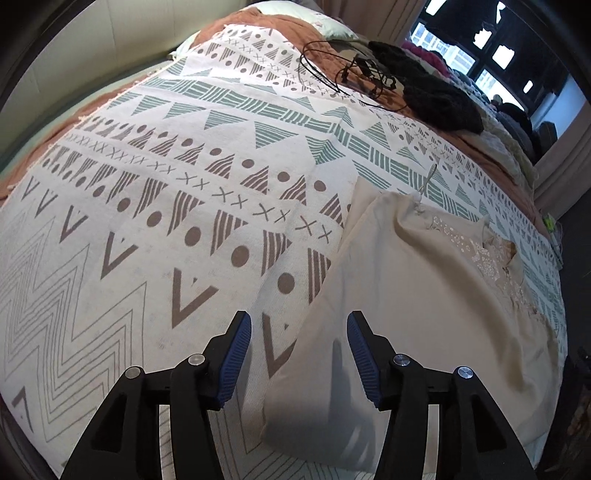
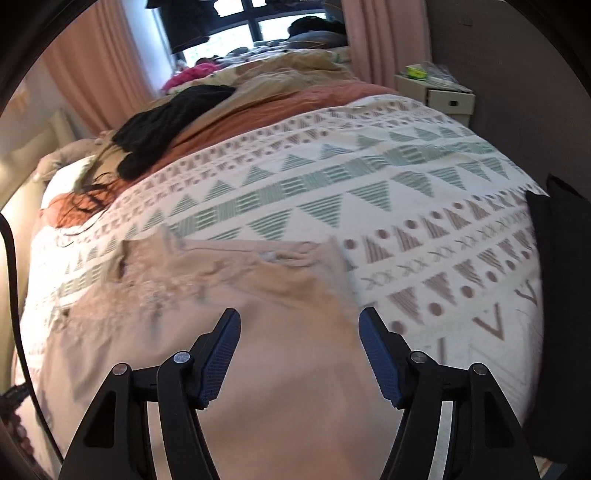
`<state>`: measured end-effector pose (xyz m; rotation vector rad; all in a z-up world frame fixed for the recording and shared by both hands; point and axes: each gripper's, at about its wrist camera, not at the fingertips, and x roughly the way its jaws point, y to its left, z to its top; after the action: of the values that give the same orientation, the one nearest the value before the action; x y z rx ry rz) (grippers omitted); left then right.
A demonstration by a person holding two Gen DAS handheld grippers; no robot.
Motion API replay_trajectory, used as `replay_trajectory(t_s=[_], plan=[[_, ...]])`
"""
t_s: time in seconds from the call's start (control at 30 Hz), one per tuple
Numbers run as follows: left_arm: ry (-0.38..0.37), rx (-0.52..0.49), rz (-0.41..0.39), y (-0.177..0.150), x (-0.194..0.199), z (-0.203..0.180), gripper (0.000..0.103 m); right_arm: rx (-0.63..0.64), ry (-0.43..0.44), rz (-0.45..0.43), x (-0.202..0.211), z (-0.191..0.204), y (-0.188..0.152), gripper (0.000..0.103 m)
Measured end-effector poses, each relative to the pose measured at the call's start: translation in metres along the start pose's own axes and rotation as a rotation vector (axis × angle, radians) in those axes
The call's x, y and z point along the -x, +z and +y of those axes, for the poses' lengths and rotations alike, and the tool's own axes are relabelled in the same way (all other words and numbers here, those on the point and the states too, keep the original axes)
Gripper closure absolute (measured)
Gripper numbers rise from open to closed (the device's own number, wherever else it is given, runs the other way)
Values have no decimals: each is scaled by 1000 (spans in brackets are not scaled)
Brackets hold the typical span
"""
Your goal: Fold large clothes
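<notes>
Cream embroidered garment (image 1: 424, 295) lies spread flat on the patterned bedspread (image 1: 147, 221), and I take that garment as my landmark. My left gripper (image 1: 299, 354) hovers over its near left edge with both blue pads apart and nothing between them; cloth and bedspread show through the gap. My right gripper (image 2: 300, 354) hangs above the garment's (image 2: 277, 350) plain lower part, jaws spread wide, gripping nothing. The right view is blurred. Beyond the garment's far edge, a black knitted piece (image 1: 436, 88) rests on a rust-coloured blanket (image 1: 288, 29), with a tangle of black cable (image 1: 354, 70) just beside it. Far past the garment, pink curtains (image 2: 92, 74) frame a window (image 2: 251, 29).
</notes>
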<state>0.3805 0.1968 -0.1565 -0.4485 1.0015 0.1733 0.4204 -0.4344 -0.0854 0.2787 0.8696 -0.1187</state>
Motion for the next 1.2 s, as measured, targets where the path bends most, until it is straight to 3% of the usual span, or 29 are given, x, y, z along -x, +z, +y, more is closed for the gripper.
replay_trajectory(t_s=[0.3,0.57,0.77,0.93,0.97,1.03,1.1,1.2], plan=[[-34,143,4,-36,14,35,47,129,92,81,-18,114,-16,36],[-63,240,6,-62,13,54,47,212,108,196,-60,202,-37,36],[-66,261,-5,-67,15,56,47,268,93,266,-94,240,-52,36],[-69,292,-8,-70,17,59,47,273,64,316,-127,247,-61,36],[-69,296,-8,-69,16,59,47,287,56,314,-132,249,-63,39],[-69,301,-8,-70,16,59,47,312,48,295,-138,252,-63,53],[-72,305,-8,-69,16,59,47,299,61,292,-141,251,-57,90],[-84,321,-5,-70,18,62,47,295,65,293,-143,253,-45,100]])
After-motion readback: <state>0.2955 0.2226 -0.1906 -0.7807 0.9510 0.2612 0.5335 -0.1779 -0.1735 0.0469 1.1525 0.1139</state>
